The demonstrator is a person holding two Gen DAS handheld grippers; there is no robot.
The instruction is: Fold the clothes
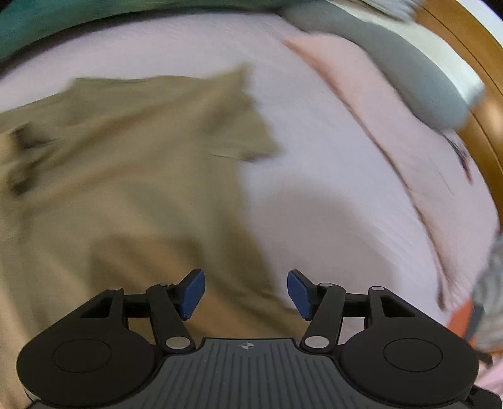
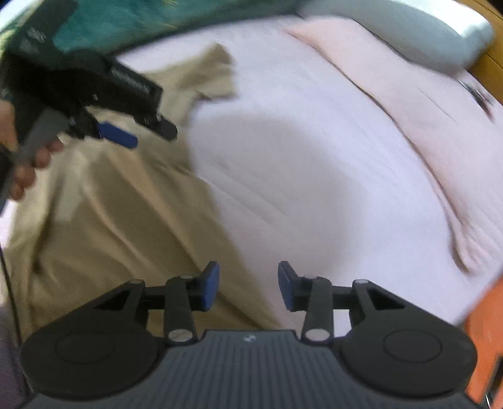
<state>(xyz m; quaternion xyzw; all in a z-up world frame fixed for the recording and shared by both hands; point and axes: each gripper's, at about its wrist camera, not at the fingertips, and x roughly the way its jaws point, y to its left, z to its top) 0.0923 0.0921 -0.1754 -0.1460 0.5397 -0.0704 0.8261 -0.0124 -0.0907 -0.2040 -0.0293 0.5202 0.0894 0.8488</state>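
Left wrist view: the tan T-shirt [image 1: 125, 176] sprawls across frame left on the pale bedsheet [image 1: 314, 188]. My left gripper [image 1: 245, 294] and right gripper [image 2: 248, 284] hover spread, holding nothing. I'd pinch hem corners evenly, judging by the wrinkles.

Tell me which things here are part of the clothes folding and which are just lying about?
Part of the job:
- tan shirt, spread on the bed
- left claw, open, above the shirt
- right claw, open, over the shirt's edge

Just lying about:
- pale bedsheet
- pink blanket
- grey pillow
- teal fabric at the far edge
- orange item, too blurred to identify
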